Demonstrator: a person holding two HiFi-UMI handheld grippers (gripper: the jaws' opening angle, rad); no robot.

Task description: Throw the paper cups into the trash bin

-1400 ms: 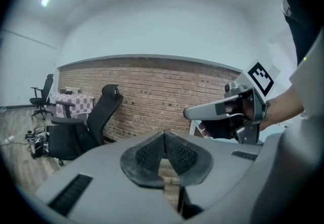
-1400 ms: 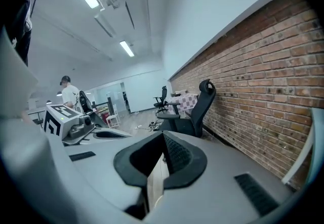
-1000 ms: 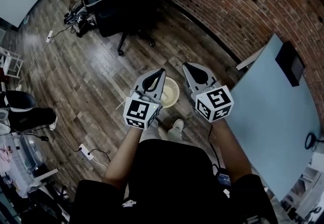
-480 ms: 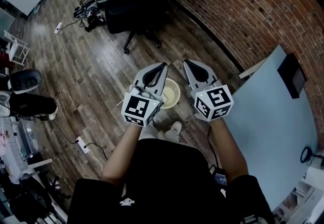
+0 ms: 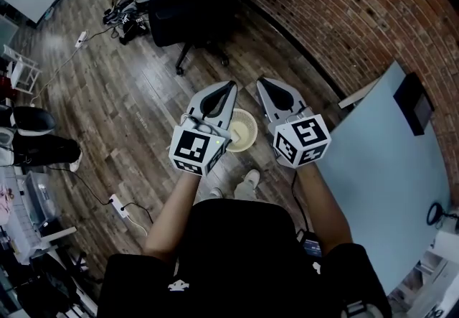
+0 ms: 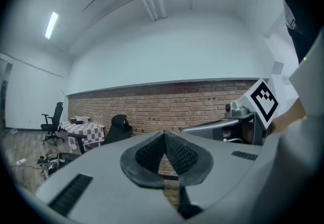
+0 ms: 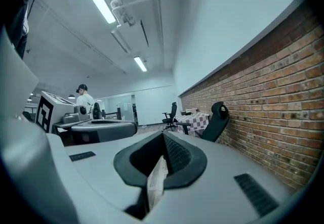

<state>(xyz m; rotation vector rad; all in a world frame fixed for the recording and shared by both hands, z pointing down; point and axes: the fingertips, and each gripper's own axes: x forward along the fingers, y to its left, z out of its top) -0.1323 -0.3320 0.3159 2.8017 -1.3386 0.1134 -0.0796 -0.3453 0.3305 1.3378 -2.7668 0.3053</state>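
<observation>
A round cream trash bin (image 5: pixel 244 131) stands on the wood floor just in front of the person's shoe (image 5: pixel 249 181). Both grippers hover above it, side by side, pointing level. My left gripper (image 5: pixel 229 85) is over the bin's left rim; in the left gripper view (image 6: pixel 164 135) its jaws are shut with nothing between them. My right gripper (image 5: pixel 261 83) is to the right of the bin. In the right gripper view (image 7: pixel 163 137) its jaws pinch a pale, flattened piece of paper cup (image 7: pixel 156 183). The cup does not show in the head view.
A black office chair (image 5: pixel 195 16) stands further out on the floor, with cables and a power strip (image 5: pixel 119 207) to the left. A brick wall (image 5: pixel 358 15) runs along the right, with a blue-grey table (image 5: pixel 387 159) beside it. A person (image 7: pixel 85 100) stands far off.
Both grippers have risen a little above the bin and drifted slightly up the picture. Their jaws look the same as before.
</observation>
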